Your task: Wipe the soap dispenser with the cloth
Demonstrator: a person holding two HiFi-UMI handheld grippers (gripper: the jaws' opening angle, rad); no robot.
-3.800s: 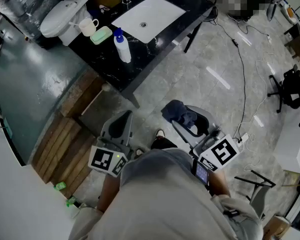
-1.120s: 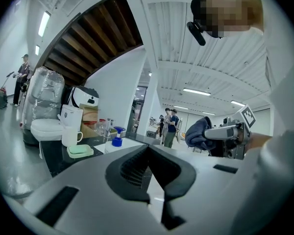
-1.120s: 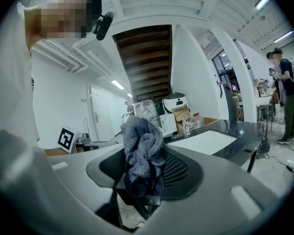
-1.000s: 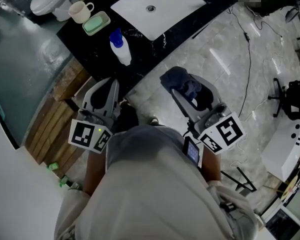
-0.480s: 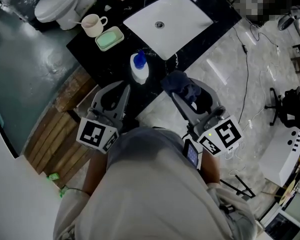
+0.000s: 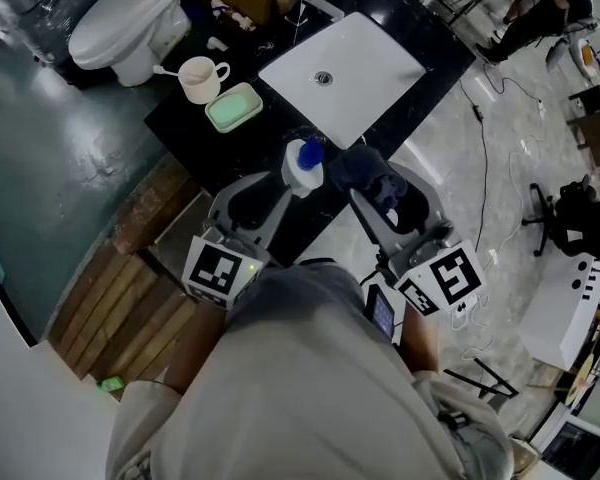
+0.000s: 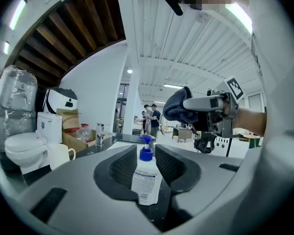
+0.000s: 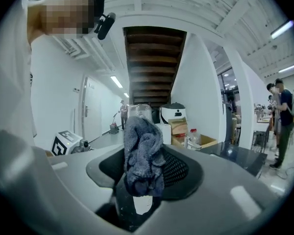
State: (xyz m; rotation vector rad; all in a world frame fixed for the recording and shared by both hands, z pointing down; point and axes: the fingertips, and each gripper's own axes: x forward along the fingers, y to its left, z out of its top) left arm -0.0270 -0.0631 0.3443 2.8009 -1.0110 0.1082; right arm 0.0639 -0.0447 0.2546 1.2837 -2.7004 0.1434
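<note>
Soap dispenser: a white plastic bottle with a blue pump top (image 6: 302,168), standing upright near the front edge of the black stone tabletop (image 6: 210,153), on the near side of the white rectangular sink (image 6: 345,63).
Left fingers: the left gripper (image 6: 272,190) has just been opening. Its fingers (image 7: 112,168) stand apart with the bottle between them, and I can see no pad pressing on it.
Right fingers: the right gripper (image 6: 380,193) is clenched on a bunched dark blue cloth (image 6: 363,168), which sticks out past the tips.
Relation that matters: the cloth sits just beside the bottle, on the bottle's right as the person faces it. A sideways move to the left looks like what would bring it onto the bottle's wall.
Long axis: the bottle's is vertical, so up-and-down strokes look the natural wipe.
Nearer hand: the left is already round the bottle, and the right is close but apart.
Head view shows: both grippers, the bottle and the tabletop edge together from above.
Left gripper view shows: the bottle's label side, and the cloth hanging level with the pump or higher, which the head view does not tell.
Right gripper view shows: the grip on the cloth (image 8: 143,155), but no bottle.
</note>
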